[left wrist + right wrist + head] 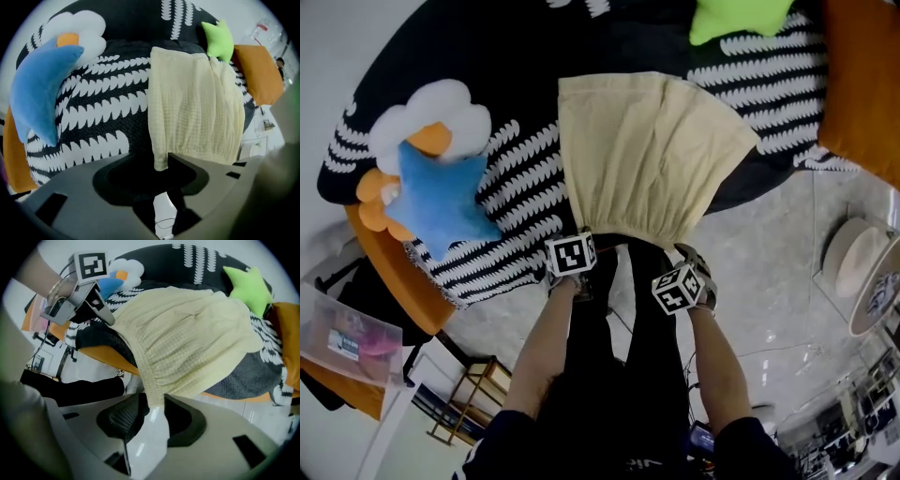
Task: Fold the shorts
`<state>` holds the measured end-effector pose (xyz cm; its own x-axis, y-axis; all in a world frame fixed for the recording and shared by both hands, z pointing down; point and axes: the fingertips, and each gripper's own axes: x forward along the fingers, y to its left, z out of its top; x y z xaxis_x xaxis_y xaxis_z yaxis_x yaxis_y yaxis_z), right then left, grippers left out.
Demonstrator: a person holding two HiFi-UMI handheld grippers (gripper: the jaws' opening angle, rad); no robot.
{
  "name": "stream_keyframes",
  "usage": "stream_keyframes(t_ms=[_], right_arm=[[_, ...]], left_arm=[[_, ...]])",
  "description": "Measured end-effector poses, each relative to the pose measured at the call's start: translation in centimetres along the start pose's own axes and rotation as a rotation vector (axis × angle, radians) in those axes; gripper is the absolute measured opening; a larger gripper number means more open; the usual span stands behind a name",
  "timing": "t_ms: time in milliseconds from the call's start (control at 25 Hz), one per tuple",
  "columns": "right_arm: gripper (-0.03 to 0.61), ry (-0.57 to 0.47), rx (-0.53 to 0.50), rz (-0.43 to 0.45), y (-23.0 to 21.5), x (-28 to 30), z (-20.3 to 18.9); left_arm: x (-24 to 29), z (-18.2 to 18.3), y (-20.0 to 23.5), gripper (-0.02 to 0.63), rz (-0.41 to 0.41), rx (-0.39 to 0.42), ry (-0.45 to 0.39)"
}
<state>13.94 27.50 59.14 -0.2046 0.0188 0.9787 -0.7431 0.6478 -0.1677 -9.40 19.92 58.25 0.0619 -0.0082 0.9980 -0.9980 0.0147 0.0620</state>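
Note:
Pale yellow shorts (647, 155) lie flat on a black-and-white patterned cushion (525, 178), with the gathered waistband at the near edge. Both grippers point down at that waistband. My left gripper (581, 239) stands open at the band's left corner. In the left gripper view the corner of the shorts (161, 159) hangs loose between the jaws of the left gripper (159, 161), beside one jaw only. My right gripper (672, 251) is at the right corner. In the right gripper view the right gripper (157, 401) pinches the waistband's end (152, 390) at its tips. The left gripper (101, 305) shows there too.
A blue star pillow (441, 197) and a white cloud pillow (441, 108) lie left of the shorts. A green star pillow (736, 19) lies behind them and an orange cushion (862, 84) at the right. A clear plastic box (347, 337) and a wooden stool (473, 403) stand on the floor at the left.

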Motion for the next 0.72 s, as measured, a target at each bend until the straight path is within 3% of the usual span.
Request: stream_keyframes(t_ms=[80,200,320,440,720], right_arm=[[0.287,0.008,0.068,0.022,0.0,-0.1,-0.4],[0.342,-0.002,0.187,0.021,-0.5,-1.0,-1.1],[0.35,-0.064,0.311,0.023,-1.4,-2.6,-0.7],[0.338,-0.162,0.355,-0.015,-3.7,-5.1,1.0],[0.228,-0.384,0.395,-0.189,-16.1,-12.4,6.6]], left_arm=[[0.0,-0.5,0.3,0.27,-0.033,-0.063,0.016],[-0.8,-0.9,1.1,0.333,-0.031,-0.083,0.013],[-1.9,-1.5,1.1,0.341,-0.056,-0.116,-0.005],[-3.2,-2.6,-0.7,0.341,-0.126,-0.192,-0.017],[-5.9,-6.6,-10.1,0.341,-0.341,-0.335,-0.007]])
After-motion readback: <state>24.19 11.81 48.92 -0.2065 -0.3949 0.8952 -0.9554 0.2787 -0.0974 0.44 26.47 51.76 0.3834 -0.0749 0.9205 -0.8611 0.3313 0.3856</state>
